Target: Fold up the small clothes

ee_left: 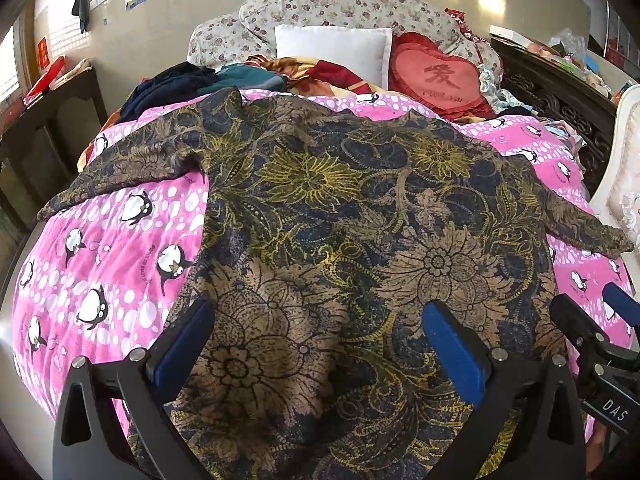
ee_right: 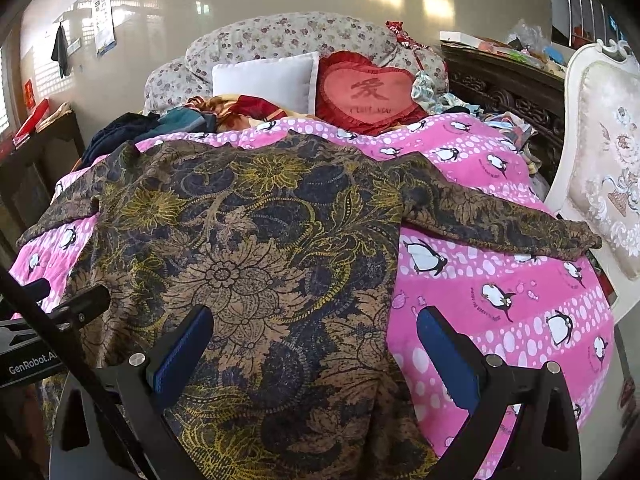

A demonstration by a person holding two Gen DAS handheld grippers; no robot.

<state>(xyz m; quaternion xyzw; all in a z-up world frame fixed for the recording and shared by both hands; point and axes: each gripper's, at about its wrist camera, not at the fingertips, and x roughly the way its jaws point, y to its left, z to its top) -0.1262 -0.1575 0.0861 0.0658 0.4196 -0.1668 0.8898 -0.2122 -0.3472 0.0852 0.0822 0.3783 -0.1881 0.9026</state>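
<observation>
A long-sleeved top (ee_left: 328, 208) with a brown, navy and yellow flower print lies spread flat on a pink penguin quilt (ee_left: 100, 248); it also shows in the right wrist view (ee_right: 248, 240). Both sleeves stretch outward, left (ee_left: 120, 172) and right (ee_right: 500, 216). My left gripper (ee_left: 320, 332) is open above the top's near hem, holding nothing. My right gripper (ee_right: 316, 332) is open over the top's near right edge, one finger over cloth and one over the quilt (ee_right: 500, 312). The right gripper also shows at the right edge of the left wrist view (ee_left: 600, 320).
At the head of the bed are a white pillow (ee_left: 334, 50), a red heart cushion (ee_left: 440, 76), a floral duvet (ee_left: 340, 4) and a pile of dark clothes (ee_left: 172, 84). A dark carved cabinet (ee_left: 560, 100) and a white upholstered chair (ee_right: 608, 152) stand on the right, a dark table (ee_left: 48, 128) on the left.
</observation>
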